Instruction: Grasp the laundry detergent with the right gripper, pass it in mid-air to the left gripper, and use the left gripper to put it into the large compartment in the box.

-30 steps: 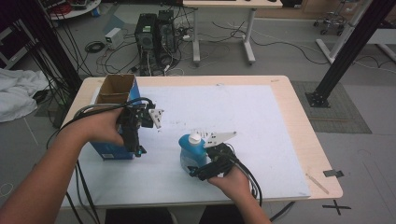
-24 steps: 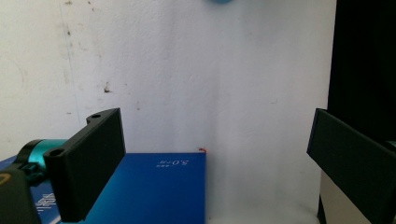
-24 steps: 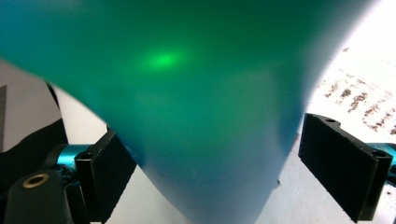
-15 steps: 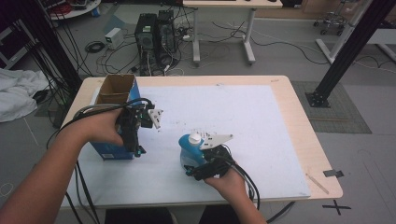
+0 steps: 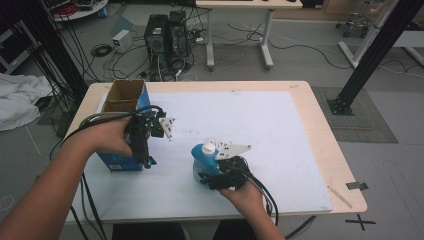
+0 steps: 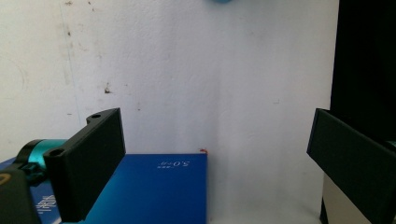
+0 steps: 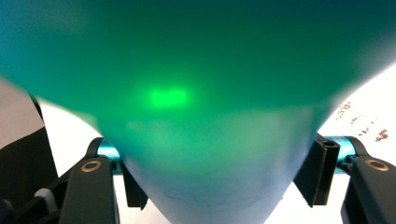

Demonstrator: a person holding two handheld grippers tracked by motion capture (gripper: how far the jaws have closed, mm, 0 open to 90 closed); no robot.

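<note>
A blue bottle [image 5: 201, 161] with a white cap [image 5: 208, 148] stands on the white mat near the front middle. My right gripper [image 5: 205, 173] reaches in from the near side and its jaws have just been closing on the bottle. In the right gripper view the bottle [image 7: 196, 93] sits between the jaws of the right gripper [image 7: 215, 182], and both pads touch its sides. My left gripper [image 5: 147, 159] hovers over the near end of a blue carton [image 5: 116, 162]. The left gripper [image 6: 217, 158] is open with nothing between its jaws, above the carton [image 6: 154, 186].
The carton's far end is open, with brown cardboard flaps [image 5: 122, 94]. The white mat [image 5: 260, 125] covers most of the wooden table [image 5: 320, 130]. On the floor beyond are computer towers [image 5: 167, 32], cables and a desk. A black post [image 5: 370, 55] stands at the right.
The right gripper's jaws have closed in from wide open onto the blue bottle. Both hands and the left gripper have kept their places.
</note>
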